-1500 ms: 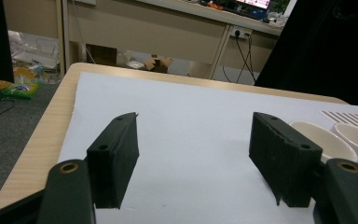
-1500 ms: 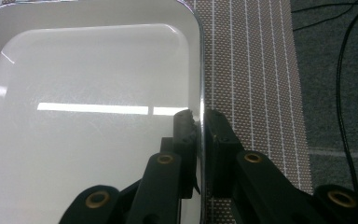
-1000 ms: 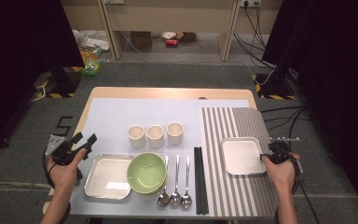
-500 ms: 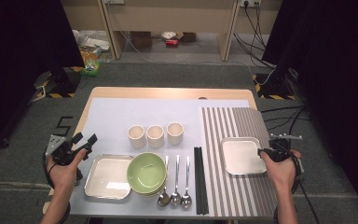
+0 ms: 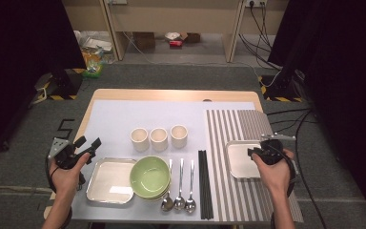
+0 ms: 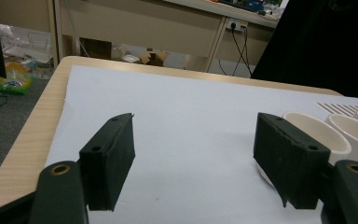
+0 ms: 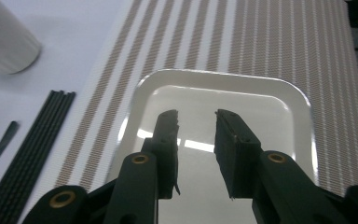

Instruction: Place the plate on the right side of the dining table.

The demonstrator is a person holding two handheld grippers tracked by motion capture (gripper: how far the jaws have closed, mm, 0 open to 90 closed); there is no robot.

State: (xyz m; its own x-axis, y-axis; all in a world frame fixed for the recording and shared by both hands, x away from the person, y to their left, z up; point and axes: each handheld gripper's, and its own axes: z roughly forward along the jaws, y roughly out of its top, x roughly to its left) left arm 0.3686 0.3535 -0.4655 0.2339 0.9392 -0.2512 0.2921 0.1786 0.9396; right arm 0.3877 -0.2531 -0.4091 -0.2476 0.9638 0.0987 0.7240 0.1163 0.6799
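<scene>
We sit at a desk (image 5: 124,95) laid for a meal, and the striped placemat (image 5: 238,129) on its right half is our landmark. A square white tray (image 5: 240,160) lies flat on the placemat's near right part. Our right claw (image 5: 256,153) hangs just above the tray's right rim, and in the right gripper view the right claw (image 7: 196,122) has just been opening: its jaws stand partly apart with nothing between them, the tray (image 7: 261,100) bare beneath. We judge that the tray has just been set down here and that the step in hand is drawing clear. To do it well, we would lift straight up before moving sideways, so that neither pad catches the rim and drags the tray off square with the stripes. Left of the placemat lie black chopsticks (image 5: 204,183), three spoons (image 5: 179,188), a green bowl (image 5: 150,176) on a second tray (image 5: 108,181), and three cups (image 5: 158,138). Far left of the placemat, off the desk's edge, our left claw (image 5: 88,145) waits with its jaws wide and empty.
</scene>
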